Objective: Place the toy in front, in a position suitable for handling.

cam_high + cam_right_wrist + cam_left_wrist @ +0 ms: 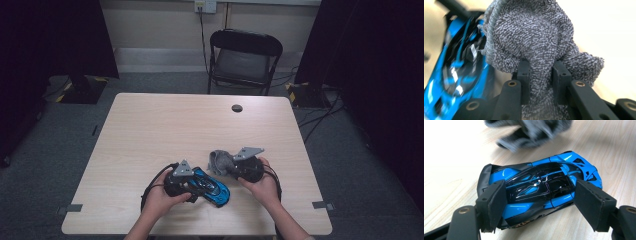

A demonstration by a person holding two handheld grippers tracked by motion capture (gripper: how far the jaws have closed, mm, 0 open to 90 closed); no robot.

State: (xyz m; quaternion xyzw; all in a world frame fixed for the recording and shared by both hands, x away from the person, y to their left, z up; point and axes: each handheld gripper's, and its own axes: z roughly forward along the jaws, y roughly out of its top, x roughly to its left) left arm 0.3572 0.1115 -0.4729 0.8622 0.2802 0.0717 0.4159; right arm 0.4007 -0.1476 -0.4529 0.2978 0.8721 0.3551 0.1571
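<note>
Black jaws of the left hand-held gripper (pixel 541 205) clamp a blue toy sports car (pixel 541 185) on the counter (pixel 165 125), while the right hand-held gripper (pixel 541 75) pinches a grey terry cloth (pixel 534 32) just beside it, so wiping seems underway; next the cloth must press onto the bodywork.

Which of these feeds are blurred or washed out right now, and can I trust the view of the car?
Left claw view: toy car sharp with glare streaks on its black roof; grey cloth behind it smeared, table washed out at left. Right claw view: cloth crisp, car motion-blurred, background overexposed. High view: evenly lit, small and soft, dark curtains at both sides.
</note>
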